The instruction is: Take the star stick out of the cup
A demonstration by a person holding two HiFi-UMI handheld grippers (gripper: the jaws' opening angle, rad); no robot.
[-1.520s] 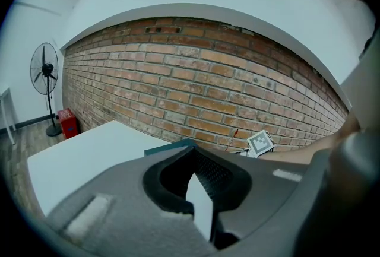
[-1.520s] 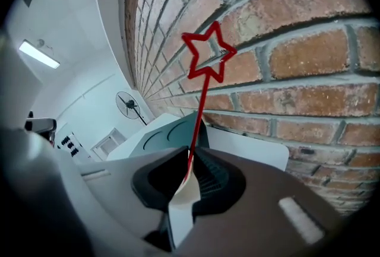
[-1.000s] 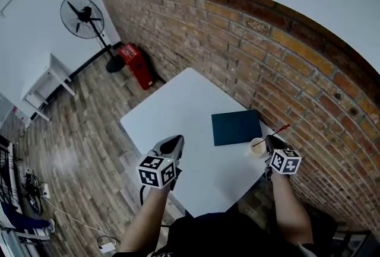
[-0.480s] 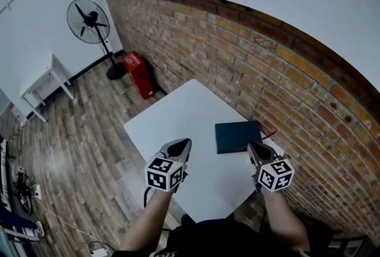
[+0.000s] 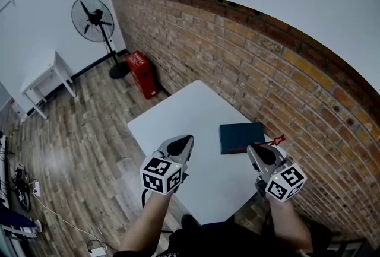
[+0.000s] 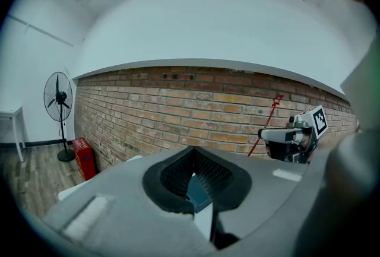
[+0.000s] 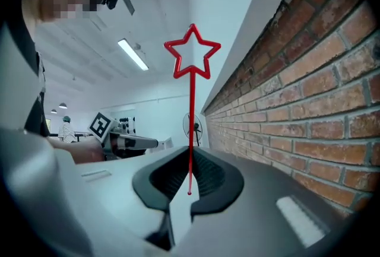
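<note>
Star stick (image 7: 191, 113): red and thin, with a star on top; up in the air at the near right side of the counter (image 5: 178, 119)
Right hand-held gripper (image 7: 189, 158): clenched on the low end of the stick
Left hand-held gripper (image 6: 193, 152): closed tight; nothing in it
Cup: I can't see it
Handling: I think it is very light and easy to snap; pinch softly on the stem, not the star

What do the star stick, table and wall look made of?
Star stick: thin, smooth, uniformly red, probably plastic; its star is an open outline.
Table: smooth matte white top, maybe laminate.
Wall: exposed red-brown brick with visible mortar joints.
</note>
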